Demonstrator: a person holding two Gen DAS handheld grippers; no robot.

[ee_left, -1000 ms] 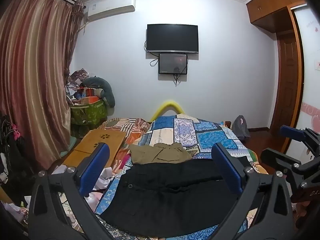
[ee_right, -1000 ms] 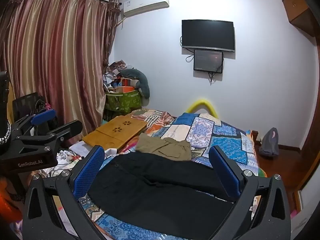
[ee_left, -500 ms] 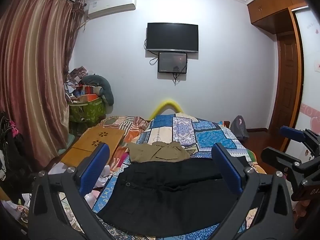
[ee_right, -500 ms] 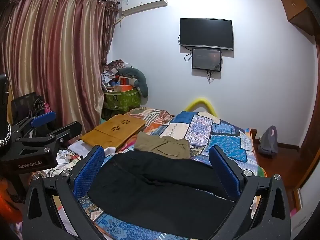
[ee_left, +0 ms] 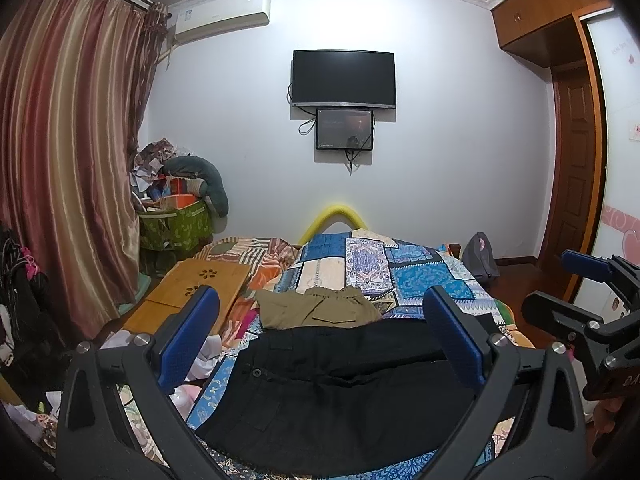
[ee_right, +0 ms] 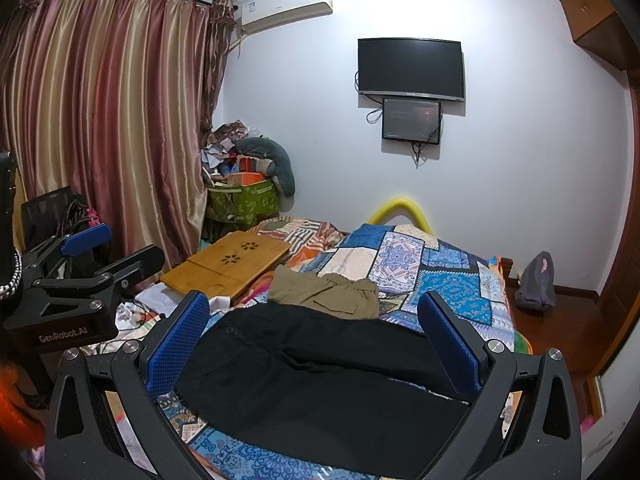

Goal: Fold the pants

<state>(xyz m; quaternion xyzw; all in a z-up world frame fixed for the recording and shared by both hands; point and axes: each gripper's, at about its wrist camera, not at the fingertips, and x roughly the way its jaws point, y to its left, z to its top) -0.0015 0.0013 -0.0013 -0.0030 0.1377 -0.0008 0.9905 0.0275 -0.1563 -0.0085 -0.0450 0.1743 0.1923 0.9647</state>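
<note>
Black pants [ee_left: 336, 392] lie spread flat on the near end of the bed, waistband to the left; they also show in the right wrist view [ee_right: 320, 376]. Folded khaki pants [ee_left: 316, 312] lie just beyond them, also in the right wrist view [ee_right: 326, 290]. My left gripper [ee_left: 320, 336] is open and empty, held above the near edge of the black pants. My right gripper [ee_right: 312, 332] is open and empty, likewise above them. Each gripper shows in the other's view: the right gripper [ee_left: 592, 304] at right, the left gripper [ee_right: 100, 256] at left.
The bed has a blue patchwork cover [ee_left: 400, 272]. A wooden lap tray [ee_left: 192, 292] lies on its left side by loose clutter. A green bin [ee_left: 176, 224] stands by the curtain. A grey bag [ee_left: 480, 256] sits on the floor at right.
Both grippers have tilted slightly upward and drifted; the bed sits a little lower in view. The pants have not moved, and both grippers stay open.
</note>
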